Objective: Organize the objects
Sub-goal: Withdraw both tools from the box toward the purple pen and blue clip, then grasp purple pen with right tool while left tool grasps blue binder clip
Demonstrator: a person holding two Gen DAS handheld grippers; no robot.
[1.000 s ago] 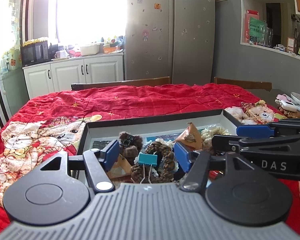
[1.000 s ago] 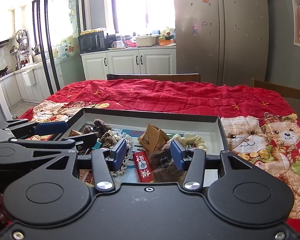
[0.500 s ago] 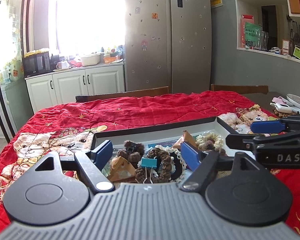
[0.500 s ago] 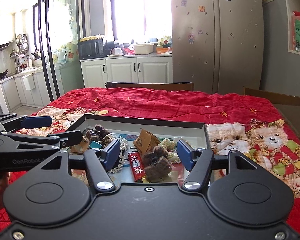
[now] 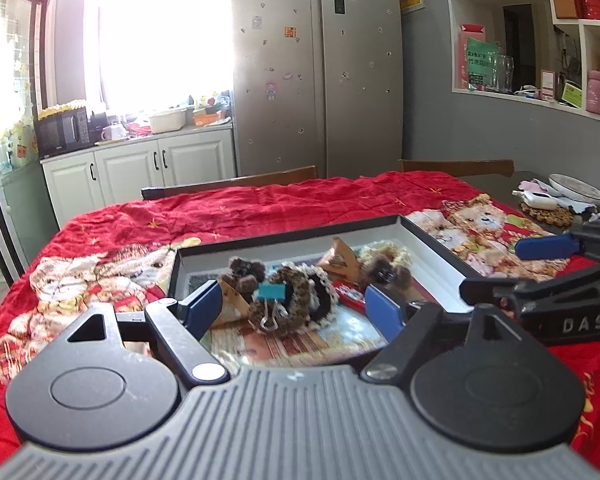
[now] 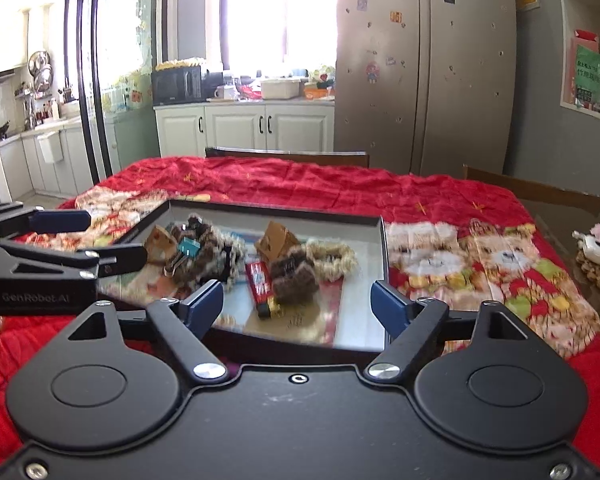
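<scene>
A: Where are the things to organize?

B: Heaped in a shallow black tray (image 6: 383, 240) on the red-quilted desk (image 6: 320, 188): a teal binder clip (image 6: 188, 247) on fuzzy scrunchies (image 5: 288, 300), a red packet (image 6: 260, 280), a brown carton (image 6: 278, 240).

A: And the tools?

B: The left tool (image 5: 296, 306) and the right tool (image 6: 298, 304) hover at the tray's near edge, both spread wide and empty, likely choosing a first pick.

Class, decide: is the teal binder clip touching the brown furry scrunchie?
Touching. The left wrist view shows the teal binder clip lying directly on the brown furry scrunchie, no gap.
</scene>
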